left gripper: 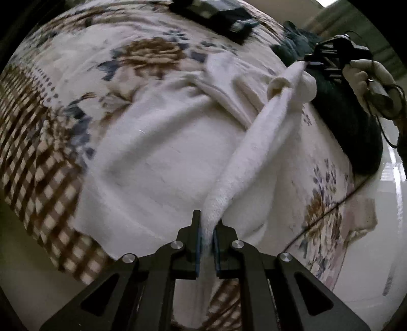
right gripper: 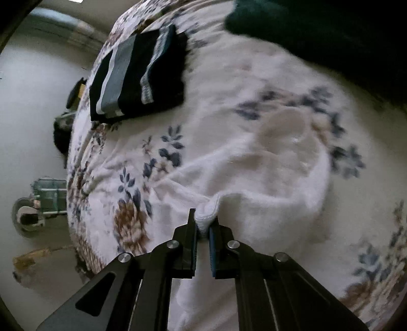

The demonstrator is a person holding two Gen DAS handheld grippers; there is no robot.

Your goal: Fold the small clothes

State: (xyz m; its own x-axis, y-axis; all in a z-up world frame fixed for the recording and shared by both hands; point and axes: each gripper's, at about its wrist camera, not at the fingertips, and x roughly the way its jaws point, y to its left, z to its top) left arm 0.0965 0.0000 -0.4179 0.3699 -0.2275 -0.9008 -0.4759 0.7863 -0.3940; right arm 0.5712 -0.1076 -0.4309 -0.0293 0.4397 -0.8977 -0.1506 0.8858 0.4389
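Observation:
A white knitted garment (left gripper: 157,157) lies spread on a floral bed cover (left gripper: 142,53). My left gripper (left gripper: 207,226) is shut on one edge of it; the cloth stretches as a taut band (left gripper: 257,142) up to my right gripper (left gripper: 309,62), which pinches the other end above the bed. In the right wrist view my right gripper (right gripper: 203,224) is shut on a hemmed edge of the white garment (right gripper: 267,193), the rest draped on the cover (right gripper: 208,107) below.
A stack of folded dark clothes (right gripper: 138,76) sits on the bed's far side, also in the left wrist view (left gripper: 218,17). A dark green garment (left gripper: 338,109) lies beside the white one, also in the right wrist view (right gripper: 318,30). Floor and objects (right gripper: 43,198) lie beyond the bed edge.

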